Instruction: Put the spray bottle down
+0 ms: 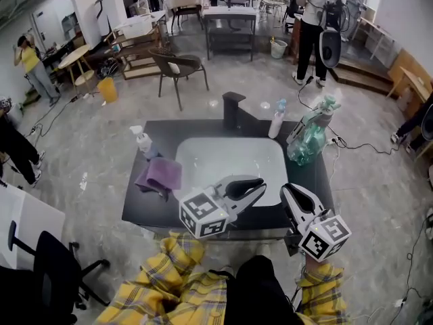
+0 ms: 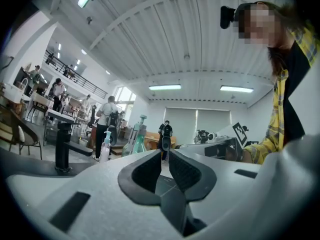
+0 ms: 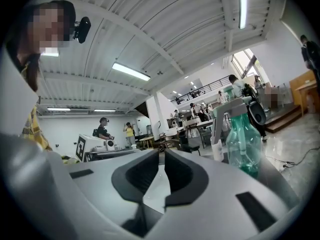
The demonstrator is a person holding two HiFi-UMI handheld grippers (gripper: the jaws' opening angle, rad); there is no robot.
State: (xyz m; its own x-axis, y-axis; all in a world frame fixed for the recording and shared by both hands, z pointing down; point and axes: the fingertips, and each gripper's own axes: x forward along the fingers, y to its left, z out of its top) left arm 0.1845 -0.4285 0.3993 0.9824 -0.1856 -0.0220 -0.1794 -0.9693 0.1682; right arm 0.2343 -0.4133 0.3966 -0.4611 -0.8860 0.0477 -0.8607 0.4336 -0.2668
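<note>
The green see-through spray bottle (image 1: 312, 135) with a pale trigger head stands upright on the black counter (image 1: 145, 202), right of the white sink (image 1: 203, 160). Neither gripper touches it. My left gripper (image 1: 262, 185) hovers over the sink's front edge, jaws shut and empty. My right gripper (image 1: 285, 189) is beside it at the counter's front right, jaws shut with nothing between them. The left gripper view shows its closed jaws (image 2: 165, 151) and the bottle (image 2: 139, 139) far off. In the right gripper view the bottle (image 3: 243, 141) stands to the right of the closed jaws (image 3: 161, 151).
A black faucet (image 1: 233, 110) rises behind the sink, with a white pump bottle (image 1: 276, 122) to its right. A small white spray bottle (image 1: 142, 141) and a purple cloth (image 1: 161, 175) lie on the counter's left. A chair (image 1: 179, 70) stands beyond; people move in the background.
</note>
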